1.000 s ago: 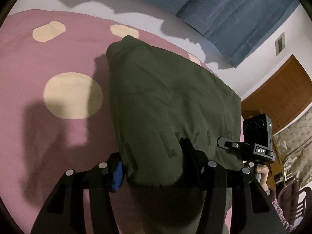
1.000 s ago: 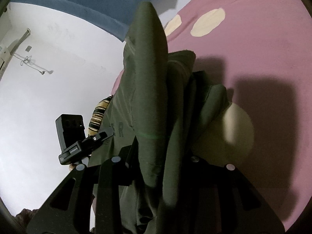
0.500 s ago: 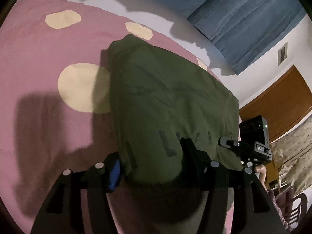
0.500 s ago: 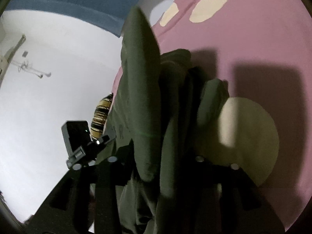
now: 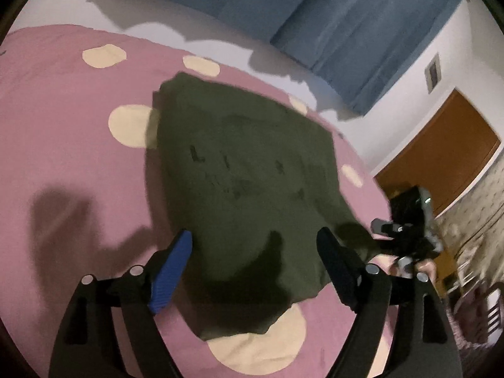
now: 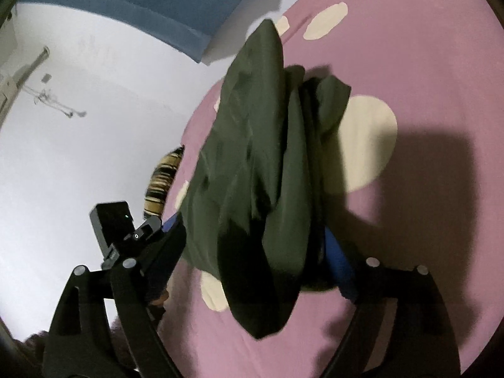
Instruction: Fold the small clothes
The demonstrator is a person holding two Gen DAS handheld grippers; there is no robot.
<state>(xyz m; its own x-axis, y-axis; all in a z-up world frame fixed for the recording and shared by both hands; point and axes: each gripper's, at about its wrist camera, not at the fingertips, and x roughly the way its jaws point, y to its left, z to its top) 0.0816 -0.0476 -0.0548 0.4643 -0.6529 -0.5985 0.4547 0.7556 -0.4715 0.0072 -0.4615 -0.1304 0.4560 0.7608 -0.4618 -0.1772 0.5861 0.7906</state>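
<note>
A dark green garment [image 5: 245,182] with faint dark letters lies folded flat on the pink bedspread [image 5: 63,145] with cream dots. My left gripper [image 5: 255,249] is open, its jaws spread wide over the garment's near edge, holding nothing. My right gripper [image 6: 255,245] also has its jaws spread wide. The garment [image 6: 258,145] lies bunched between and beyond them, and I cannot tell if it touches them. The right gripper's body [image 5: 409,230] shows at the garment's right edge in the left wrist view.
A blue curtain [image 5: 330,15] hangs on the white wall behind the bed. A brown wooden door [image 5: 441,157] stands at the right. The left gripper's body [image 6: 116,230] and a striped sleeve [image 6: 160,182] show at the left in the right wrist view.
Both grippers were shut on the green garment and held it up. Now both have opened and the garment has dropped flat onto the bedspread.
</note>
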